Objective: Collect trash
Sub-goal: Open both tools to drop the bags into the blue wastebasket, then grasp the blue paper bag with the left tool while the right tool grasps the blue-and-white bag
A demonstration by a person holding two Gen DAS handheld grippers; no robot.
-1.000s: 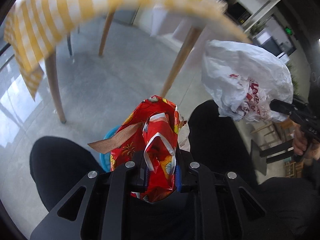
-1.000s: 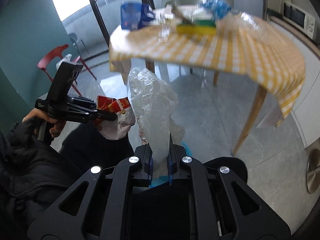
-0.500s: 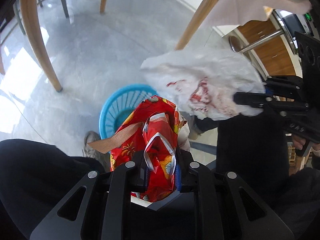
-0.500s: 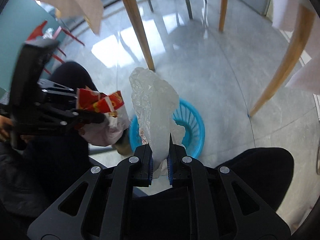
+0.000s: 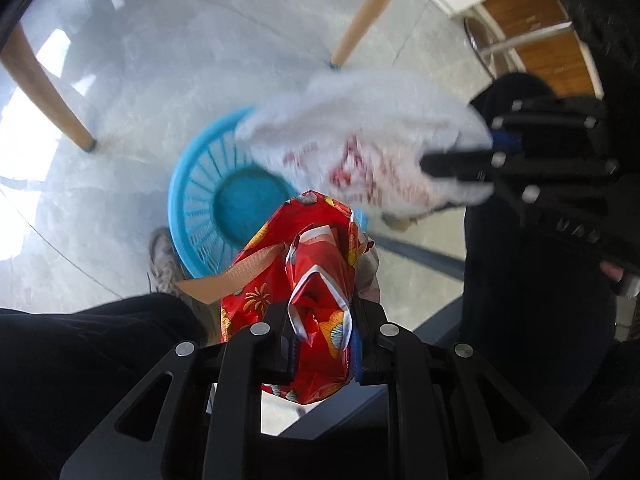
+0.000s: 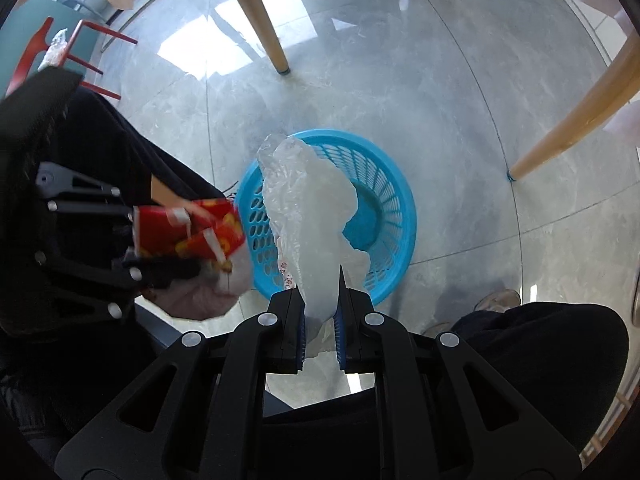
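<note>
My left gripper (image 5: 322,316) is shut on a crumpled red patterned wrapper (image 5: 304,280) with a tan strip sticking out to the left. My right gripper (image 6: 320,300) is shut on a white plastic bag (image 6: 312,216) with red print. Both point steeply down over a round blue plastic basket (image 6: 384,184) on the grey floor, also seen as the blue basket (image 5: 204,200) in the left wrist view. There the white bag (image 5: 360,148) hangs blurred over the basket's right rim, held by the right gripper (image 5: 452,168). In the right wrist view the left gripper (image 6: 168,248) holds the red wrapper (image 6: 188,232) just left of the basket.
Wooden table legs (image 6: 256,16) (image 6: 576,120) stand around the basket on the shiny tile floor. The person's dark trouser legs (image 5: 88,360) and shoes (image 5: 164,260) flank the basket closely. A red chair (image 6: 48,48) stands at the far left.
Both grippers have dropped from table height and tipped downward. The blue basket has come into view and grown large beneath them. Both pieces of trash stay gripped.
</note>
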